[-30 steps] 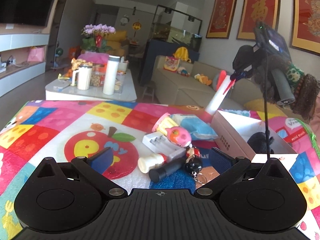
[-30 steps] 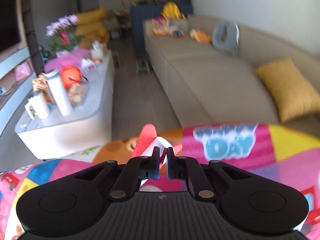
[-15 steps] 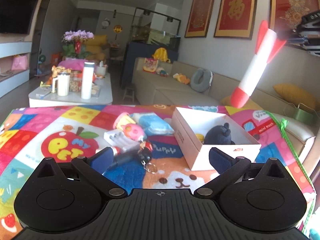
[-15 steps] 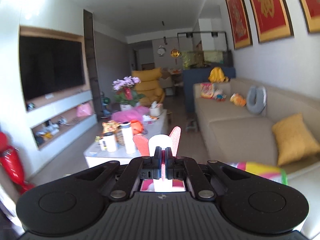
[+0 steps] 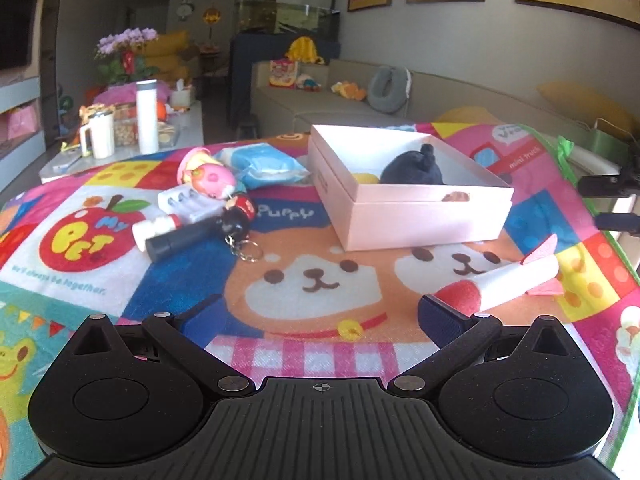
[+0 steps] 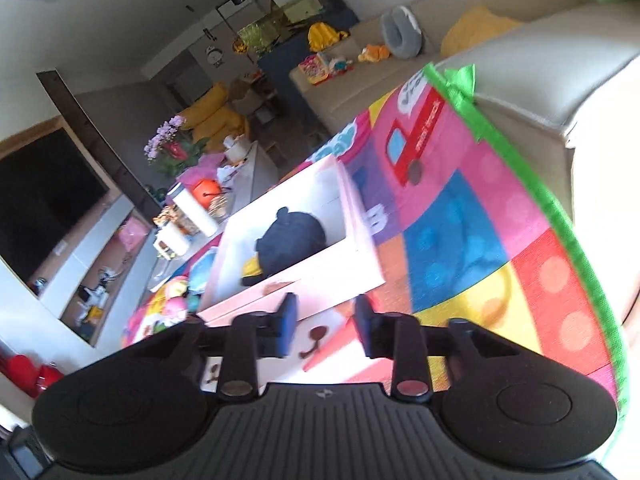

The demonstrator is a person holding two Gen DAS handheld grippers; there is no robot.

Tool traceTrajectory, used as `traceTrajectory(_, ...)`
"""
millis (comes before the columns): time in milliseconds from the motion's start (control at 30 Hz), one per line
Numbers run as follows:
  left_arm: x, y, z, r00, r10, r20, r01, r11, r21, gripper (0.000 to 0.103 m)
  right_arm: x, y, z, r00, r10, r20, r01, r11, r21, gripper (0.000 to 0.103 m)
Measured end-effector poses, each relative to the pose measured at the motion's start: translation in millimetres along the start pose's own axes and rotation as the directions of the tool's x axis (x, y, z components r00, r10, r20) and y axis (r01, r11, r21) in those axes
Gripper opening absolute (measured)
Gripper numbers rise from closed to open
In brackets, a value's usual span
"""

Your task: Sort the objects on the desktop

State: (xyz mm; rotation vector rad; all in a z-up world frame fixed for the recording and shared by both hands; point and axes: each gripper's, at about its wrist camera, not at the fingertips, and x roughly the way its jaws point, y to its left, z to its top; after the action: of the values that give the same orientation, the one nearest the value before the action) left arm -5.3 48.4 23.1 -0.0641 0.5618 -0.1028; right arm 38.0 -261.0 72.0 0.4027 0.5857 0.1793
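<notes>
My right tool (image 6: 326, 330) is opening, now empty; the rocket toy (image 5: 500, 282) it gripped lies lower right on the desk, outside the box (image 5: 424, 216). Left tool (image 5: 320, 312) open.

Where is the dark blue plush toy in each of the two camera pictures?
Left wrist view: the dark blue plush toy sits inside the white box, right of centre, past the animal faces on the mat.
Right wrist view: the picture is tilted; the plush is left of centre, inside the same box, just beyond the fingertips.
Shared landmark: the red truck print on the mat, past the box.
</notes>
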Motion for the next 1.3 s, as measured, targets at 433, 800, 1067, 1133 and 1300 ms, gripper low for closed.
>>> traceTrajectory(433,86.4,18.8,51.9,0.953,0.3,0.037,-0.302,0.949,0.086,0.082,19.9,37.6,-82.3,0.999,-0.04,-0.024,0.027,0.91,-0.413,0.103)
traceTrajectory(800,98.1,22.3,48.9,0.969,0.246,-0.026,-0.242,0.963,0.118,0.035,39.4,23.8,-74.1,0.991,0.005,-0.131,-0.043,0.955,-0.292,0.103)
traceTrajectory(1067,17.2,-34.0,8.2,0.997,-0.054,-0.05,0.066,0.96,0.271,0.038,38.9,15.9,-72.8,0.99,-0.007,-0.139,-0.026,0.972,-0.233,0.103)
traceTrajectory(1133,-1.7,-43.6,-3.6,0.988,-0.137,-0.065,0.149,0.955,0.256,0.044,41.5,19.6,-73.5,0.988,-0.073,-0.138,0.038,0.97,-0.242,0.103)
traceTrajectory(1300,-21.4,-55.6,-13.9,0.983,-0.179,-0.039,0.183,0.948,0.26,0.078,45.4,28.2,-77.4,0.979,-0.15,-0.141,0.104,0.951,-0.292,0.103)
